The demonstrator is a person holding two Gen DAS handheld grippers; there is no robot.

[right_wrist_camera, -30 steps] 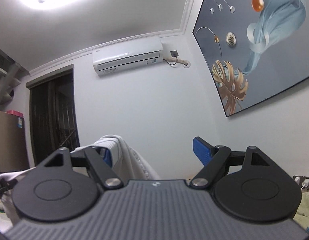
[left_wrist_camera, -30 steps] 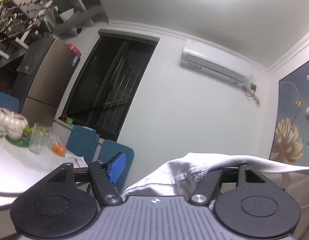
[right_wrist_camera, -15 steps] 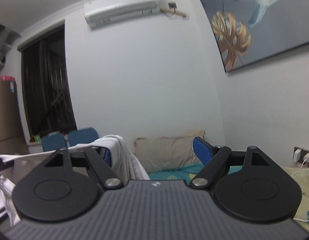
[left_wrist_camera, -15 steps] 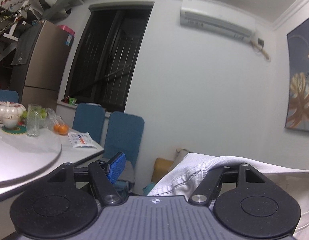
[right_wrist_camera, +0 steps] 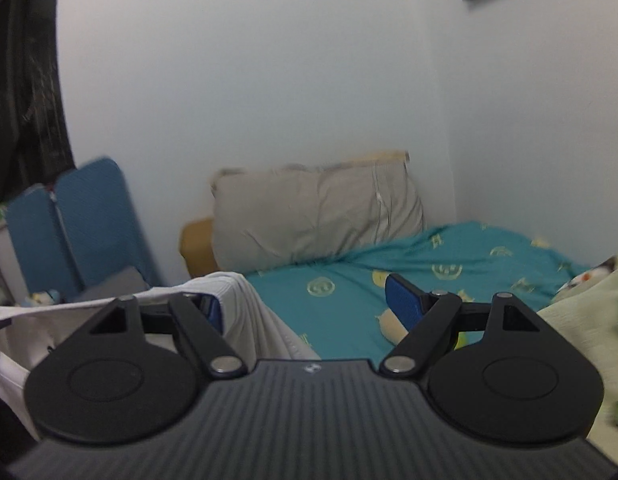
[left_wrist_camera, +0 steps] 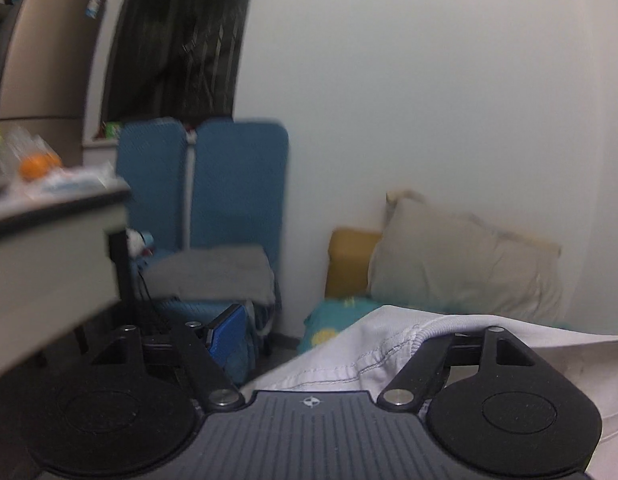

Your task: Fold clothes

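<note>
A white garment (left_wrist_camera: 361, 344) with a ribbed, stitched hem is draped over the right finger of my left gripper (left_wrist_camera: 341, 332), which stands open; its blue left pad (left_wrist_camera: 227, 330) is bare. In the right wrist view the same white garment (right_wrist_camera: 245, 300) hangs over the left finger of my right gripper (right_wrist_camera: 309, 304), stretching off to the left. That gripper is open too, its blue right pad (right_wrist_camera: 403, 302) bare. The cloth hangs on the fingers rather than being pinched. Both grippers point over a bed.
A bed with a teal patterned sheet (right_wrist_camera: 409, 268) and a beige pillow (right_wrist_camera: 317, 212) lies ahead. A pale green blanket (right_wrist_camera: 581, 320) is at the right. Blue chairs (left_wrist_camera: 237, 184) with folded grey cloth (left_wrist_camera: 213, 276) and a table edge (left_wrist_camera: 49, 232) stand at the left.
Both grippers have tipped downward from the ceiling and air conditioner toward the bed and pillow. The white garment stays draped over the same fingers. The jaws have kept the same opening.
</note>
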